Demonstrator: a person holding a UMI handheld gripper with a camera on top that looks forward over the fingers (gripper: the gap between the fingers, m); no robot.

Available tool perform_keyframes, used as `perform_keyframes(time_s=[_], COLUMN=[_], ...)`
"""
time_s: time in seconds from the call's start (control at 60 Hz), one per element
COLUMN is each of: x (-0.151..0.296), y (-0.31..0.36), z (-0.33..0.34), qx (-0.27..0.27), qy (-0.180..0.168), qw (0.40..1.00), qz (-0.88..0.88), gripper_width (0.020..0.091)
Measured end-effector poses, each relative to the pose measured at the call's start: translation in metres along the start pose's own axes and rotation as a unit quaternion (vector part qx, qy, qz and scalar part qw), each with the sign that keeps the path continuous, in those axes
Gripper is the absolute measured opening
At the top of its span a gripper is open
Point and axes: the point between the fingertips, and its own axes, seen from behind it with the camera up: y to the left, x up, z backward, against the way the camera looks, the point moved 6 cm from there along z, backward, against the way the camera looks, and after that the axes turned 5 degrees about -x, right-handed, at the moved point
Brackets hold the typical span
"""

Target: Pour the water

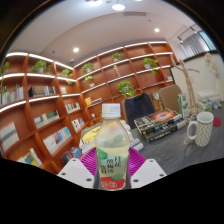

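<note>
A clear plastic bottle [112, 150] of pale yellowish drink, with a white cap and a green and red label, stands upright between the fingers of my gripper [112, 160]. Both magenta pads [90, 160] press against its sides, so the gripper is shut on it and holds it above the table. A white mug [201, 128] with a handle stands on the grey table [175, 155] to the right, beyond the fingers. The lower part of the bottle is hidden behind the gripper body.
Books and a box [158, 124] lie on the table behind the bottle, left of the mug. A dark chair [136, 106] stands farther back. Wooden wall shelves [60, 95] with books and plants run along the left and rear walls.
</note>
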Motion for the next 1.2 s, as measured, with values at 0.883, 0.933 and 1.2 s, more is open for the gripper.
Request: perform_keyframes(time_s=[0.883, 0.933, 1.2], x=[0.128, 0.126, 0.121], y=[-0.191, -0.191, -0.177], z=[-0.004, -0.004, -0.004], qx=[0.071, 0.070, 0.059], qy=[-0.101, -0.095, -0.069], qw=[0.602, 0.598, 0.645], qz=[-0.789, -0.793, -0.759], gripper_width=[0.0363, 0.0363, 0.0364])
